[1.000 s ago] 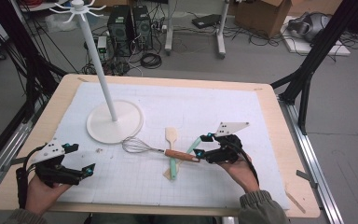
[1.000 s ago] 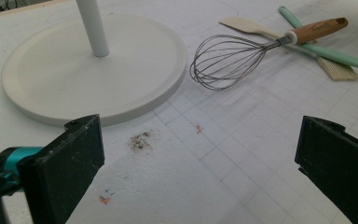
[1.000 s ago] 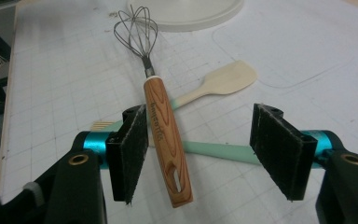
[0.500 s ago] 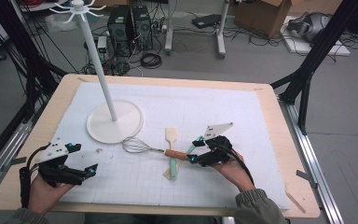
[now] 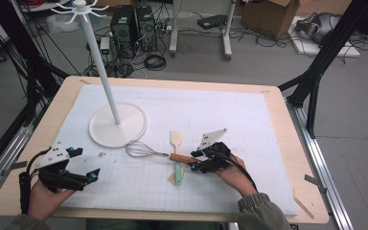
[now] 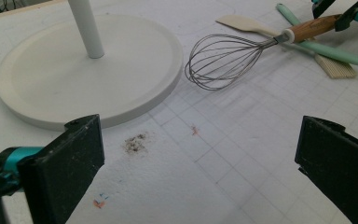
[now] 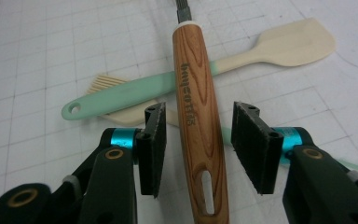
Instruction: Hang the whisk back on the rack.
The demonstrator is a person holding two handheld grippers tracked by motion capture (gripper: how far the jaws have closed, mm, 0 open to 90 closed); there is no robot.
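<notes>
A wire whisk (image 5: pixel 146 150) with a wooden handle (image 7: pixel 193 93) lies mid-table, crossing a cream spatula (image 5: pixel 175 139) with a mint handle (image 7: pixel 130 95). My right gripper (image 7: pixel 199 149) is open with one jaw on each side of the whisk handle, and a gap shows on both sides. In the high view the right gripper (image 5: pixel 197 161) sits at the handle's end. My left gripper (image 5: pixel 85 175) rests near the table's front left. It is open, and its jaws (image 6: pixel 200 168) have nothing between them. The whisk (image 6: pixel 223 60) lies well ahead of it.
A white stand (image 5: pixel 117 125) with a tall pole and round base is at the left middle. A ribbed brush head (image 7: pixel 103 84) lies under the spatula. A dirt smudge (image 6: pixel 134 143) marks the white gridded mat (image 5: pixel 249 120).
My right gripper has moved left along the table and now straddles the whisk's wooden handle. The left gripper has stayed almost still.
</notes>
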